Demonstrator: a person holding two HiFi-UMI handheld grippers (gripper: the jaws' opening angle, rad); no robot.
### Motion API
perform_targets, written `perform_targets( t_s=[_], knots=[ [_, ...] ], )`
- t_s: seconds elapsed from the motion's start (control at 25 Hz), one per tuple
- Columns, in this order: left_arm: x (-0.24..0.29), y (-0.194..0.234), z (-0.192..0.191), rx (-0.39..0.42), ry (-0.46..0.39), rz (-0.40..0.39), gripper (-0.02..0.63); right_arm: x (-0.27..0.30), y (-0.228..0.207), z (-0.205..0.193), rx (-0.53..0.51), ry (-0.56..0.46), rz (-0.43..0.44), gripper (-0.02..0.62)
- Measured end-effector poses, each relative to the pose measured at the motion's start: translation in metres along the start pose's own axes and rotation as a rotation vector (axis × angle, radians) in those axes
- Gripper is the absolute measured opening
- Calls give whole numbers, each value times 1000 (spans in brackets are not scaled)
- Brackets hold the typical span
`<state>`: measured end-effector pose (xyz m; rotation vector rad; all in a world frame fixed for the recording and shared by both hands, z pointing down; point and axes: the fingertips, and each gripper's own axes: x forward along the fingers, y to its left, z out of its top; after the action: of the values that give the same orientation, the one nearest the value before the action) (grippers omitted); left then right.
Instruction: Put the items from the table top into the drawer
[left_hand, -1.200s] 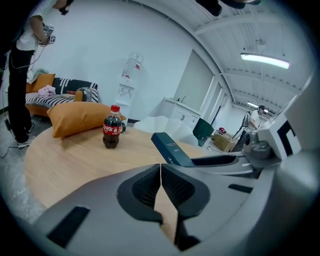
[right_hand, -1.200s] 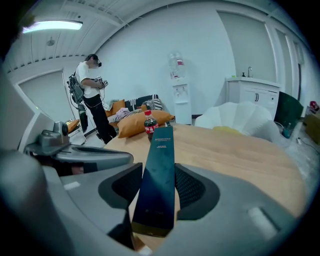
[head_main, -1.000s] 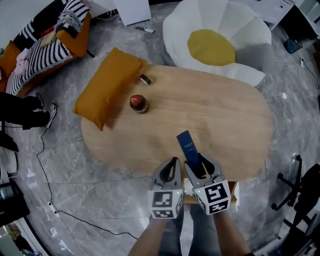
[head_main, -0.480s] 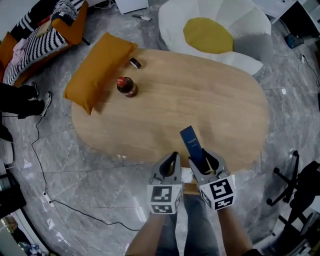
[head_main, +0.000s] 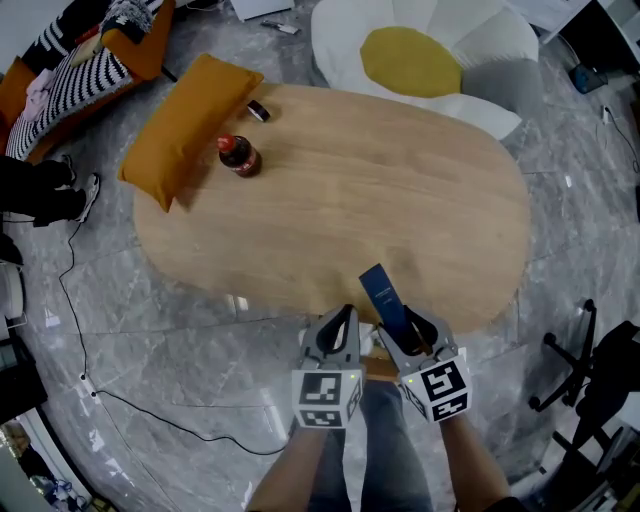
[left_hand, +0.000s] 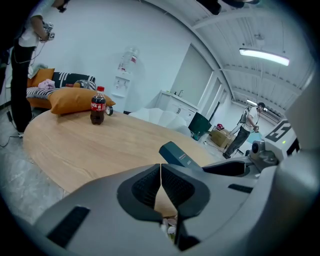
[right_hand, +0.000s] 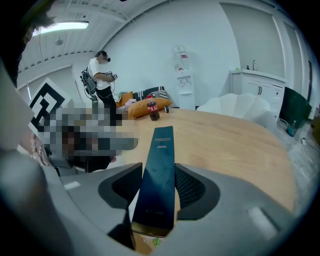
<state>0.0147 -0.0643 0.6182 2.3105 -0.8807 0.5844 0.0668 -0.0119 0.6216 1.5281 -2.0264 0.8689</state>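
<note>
One slim dark-blue box (right_hand: 160, 160) | pale print near top | gripped by right tongs (right_hand: 158, 182)

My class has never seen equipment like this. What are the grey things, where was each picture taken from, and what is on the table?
No robot: a person holds tongs in each hand. One picture looks down from a camera on the head; the other two come from cameras riding on the tongs. The left tongs are shut and empty. The right tongs grip a slim dark blue box. On the wooden table stands a cola bottle, beside an orange cushion.
</note>
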Motion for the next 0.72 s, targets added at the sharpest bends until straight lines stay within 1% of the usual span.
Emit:
perform_targets(
  t_s=[0.32,0.4,0.52,0.72],
  knots=[
    [-3,-20,-19,-19,7,6,12,-14,-1,-23,4,3,20,196],
    [-4,-25,-23,-21,6,9,12,-18,1,-30,-1,13,38,196],
    [-6,-31,-29,-25,5,18,12,-19,7,-41,-37,48,79,196],
    [-11,-41,-37,-43,0,21,12,-24,11,-51,-57,59,110,196]
  ],
)
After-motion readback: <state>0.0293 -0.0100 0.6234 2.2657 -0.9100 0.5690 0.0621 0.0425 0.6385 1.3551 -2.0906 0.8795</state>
